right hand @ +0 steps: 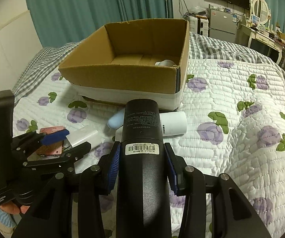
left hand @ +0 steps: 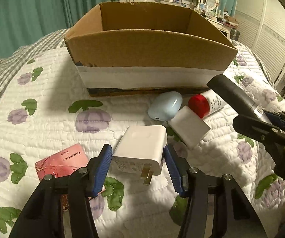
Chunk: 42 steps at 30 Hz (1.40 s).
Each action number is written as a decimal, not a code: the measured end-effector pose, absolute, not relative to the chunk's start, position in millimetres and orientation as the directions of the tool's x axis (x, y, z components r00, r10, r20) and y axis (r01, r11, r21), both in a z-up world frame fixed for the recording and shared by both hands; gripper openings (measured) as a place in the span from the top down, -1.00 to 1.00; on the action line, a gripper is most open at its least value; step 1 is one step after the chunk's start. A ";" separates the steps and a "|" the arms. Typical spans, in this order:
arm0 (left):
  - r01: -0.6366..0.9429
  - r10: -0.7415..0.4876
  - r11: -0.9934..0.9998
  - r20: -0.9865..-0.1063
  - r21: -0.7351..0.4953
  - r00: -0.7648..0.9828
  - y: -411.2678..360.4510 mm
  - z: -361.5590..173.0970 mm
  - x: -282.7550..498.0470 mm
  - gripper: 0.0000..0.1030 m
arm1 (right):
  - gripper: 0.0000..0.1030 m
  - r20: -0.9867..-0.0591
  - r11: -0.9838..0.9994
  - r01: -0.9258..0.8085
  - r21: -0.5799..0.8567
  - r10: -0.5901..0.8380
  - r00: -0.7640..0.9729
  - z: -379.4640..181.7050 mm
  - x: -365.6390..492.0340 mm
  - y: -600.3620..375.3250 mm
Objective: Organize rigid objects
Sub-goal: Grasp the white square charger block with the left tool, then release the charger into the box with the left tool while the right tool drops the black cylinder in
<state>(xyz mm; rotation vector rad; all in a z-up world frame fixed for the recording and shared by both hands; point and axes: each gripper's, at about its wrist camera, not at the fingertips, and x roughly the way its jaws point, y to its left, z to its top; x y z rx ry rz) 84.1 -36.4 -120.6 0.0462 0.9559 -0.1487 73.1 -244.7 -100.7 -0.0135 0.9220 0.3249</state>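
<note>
My left gripper (left hand: 137, 158) has its blue pads on both sides of a white plug charger (left hand: 142, 146) lying on the quilt, shut on it. My right gripper (right hand: 142, 158) is shut on a black tube (right hand: 141, 138) and holds it above the bed; the tube also shows in the left wrist view (left hand: 233, 95). An open cardboard box (left hand: 148, 47) stands behind, with a white object (right hand: 165, 63) inside. A pale blue case (left hand: 165, 106), a white block (left hand: 189, 126), a red-capped white bottle (left hand: 206, 103) and a pink card (left hand: 63, 161) lie on the quilt.
The flowered white quilt (right hand: 231, 103) covers the bed. Teal curtains (right hand: 82, 6) hang behind. A dresser with a mirror (right hand: 260, 10) and a small fridge (right hand: 221, 23) stand at the far right.
</note>
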 end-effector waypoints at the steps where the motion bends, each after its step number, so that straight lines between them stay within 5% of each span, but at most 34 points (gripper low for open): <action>1: 0.152 -0.112 0.988 -0.819 -0.030 0.562 -41.3 -124.1 85.0 -0.08 | 0.19 -0.784 0.951 -0.283 0.126 0.270 0.559 -101.0 73.1 -244.8; 9: 0.179 -0.102 0.984 -0.855 -0.011 0.508 -51.7 -151.4 110.8 -0.12 | 0.19 -0.802 0.951 -0.276 0.143 0.274 0.531 -113.1 78.9 -245.0; 15: 0.205 -0.105 0.979 -0.829 0.012 0.550 -56.0 -144.5 102.2 0.02 | 0.19 -0.795 0.951 -0.279 0.136 0.273 0.542 -109.6 76.4 -244.7; 27: 0.162 -0.146 0.986 -0.680 -0.040 0.719 -29.6 -36.2 73.0 0.02 | 0.19 -0.679 0.935 -0.337 0.107 0.316 0.663 -20.0 67.4 -238.7; 35: 0.157 -0.119 0.988 -0.639 0.002 0.760 -33.7 10.2 144.5 0.02 | 0.19 -0.604 0.931 -0.355 0.085 0.331 0.725 23.6 136.6 -226.2; 42: 0.153 -0.105 0.988 -0.672 0.013 0.733 -46.1 -19.4 227.5 0.01 | 0.19 -0.607 0.935 -0.342 0.091 0.324 0.725 4.2 200.1 -221.2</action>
